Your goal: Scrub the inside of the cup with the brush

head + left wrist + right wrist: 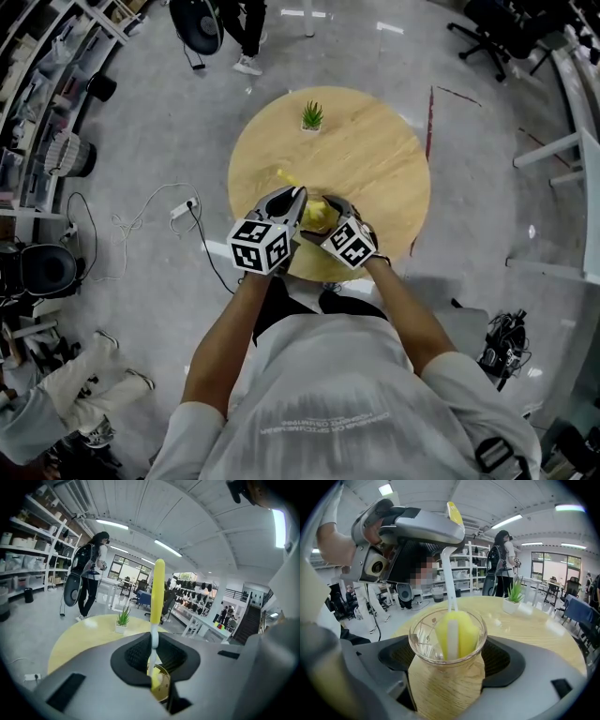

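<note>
Both bare forearms reach forward from the body, and the two tools meet close together over the near edge of the round wooden surface (375, 159). The left tool (291, 202) sits above and to the left of the right tool (330, 212). Its jaws are closed tight on the thin white stem of the brush (159, 588), whose yellow handle end sticks out past them. In the right gripper view the person's hand wraps the left tool's body, and the stem drops from it straight down.

The right tool's jaws press against opposite sides of the clear glass cup (447, 667), holding it upright. The brush's yellow sponge head fills much of the inside of the cup, below the rim. I cannot tell whether the cup's base touches the surface. A small potted plant (311, 116) stands at the far side, well apart.
</note>
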The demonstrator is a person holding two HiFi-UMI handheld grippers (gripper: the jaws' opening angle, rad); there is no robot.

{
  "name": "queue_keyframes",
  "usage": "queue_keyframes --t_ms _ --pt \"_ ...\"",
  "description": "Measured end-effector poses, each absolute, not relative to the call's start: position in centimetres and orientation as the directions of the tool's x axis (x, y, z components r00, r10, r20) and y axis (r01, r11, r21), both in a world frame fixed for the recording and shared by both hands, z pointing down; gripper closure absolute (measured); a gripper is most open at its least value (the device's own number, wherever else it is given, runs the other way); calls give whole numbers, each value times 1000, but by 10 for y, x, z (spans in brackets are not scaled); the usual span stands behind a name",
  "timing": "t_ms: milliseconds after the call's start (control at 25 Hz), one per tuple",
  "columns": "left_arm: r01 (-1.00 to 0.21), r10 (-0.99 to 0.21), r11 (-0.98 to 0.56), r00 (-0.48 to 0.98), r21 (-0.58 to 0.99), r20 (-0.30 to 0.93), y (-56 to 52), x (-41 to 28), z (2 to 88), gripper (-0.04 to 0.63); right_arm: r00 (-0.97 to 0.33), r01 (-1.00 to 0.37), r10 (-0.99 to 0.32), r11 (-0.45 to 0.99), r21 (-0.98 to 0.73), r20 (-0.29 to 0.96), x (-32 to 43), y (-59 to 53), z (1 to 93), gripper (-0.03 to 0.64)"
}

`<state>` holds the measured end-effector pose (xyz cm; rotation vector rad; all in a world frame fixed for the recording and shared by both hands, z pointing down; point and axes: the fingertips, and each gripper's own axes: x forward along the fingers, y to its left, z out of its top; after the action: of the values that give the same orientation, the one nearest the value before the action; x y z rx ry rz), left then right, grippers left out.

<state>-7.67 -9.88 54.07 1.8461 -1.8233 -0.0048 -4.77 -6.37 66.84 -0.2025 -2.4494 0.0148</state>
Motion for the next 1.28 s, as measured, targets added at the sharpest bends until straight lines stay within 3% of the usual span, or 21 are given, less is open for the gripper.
queue_keyframes --t_ms 360,960,1280 --pt "-846 -948 68 111 528 299 -94 -100 509 548 -763 142 150 988 -64 629 -47 -65 669 186" --pt "-832 -923 -13 223 554 314 -93 -93 513 545 -772 136 156 987 -80 616 -48 -63 671 186" --pt "-860 -878 -39 273 509 394 -95 -75 538 543 -773 130 158 987 -90 614 -50 -61 669 186"
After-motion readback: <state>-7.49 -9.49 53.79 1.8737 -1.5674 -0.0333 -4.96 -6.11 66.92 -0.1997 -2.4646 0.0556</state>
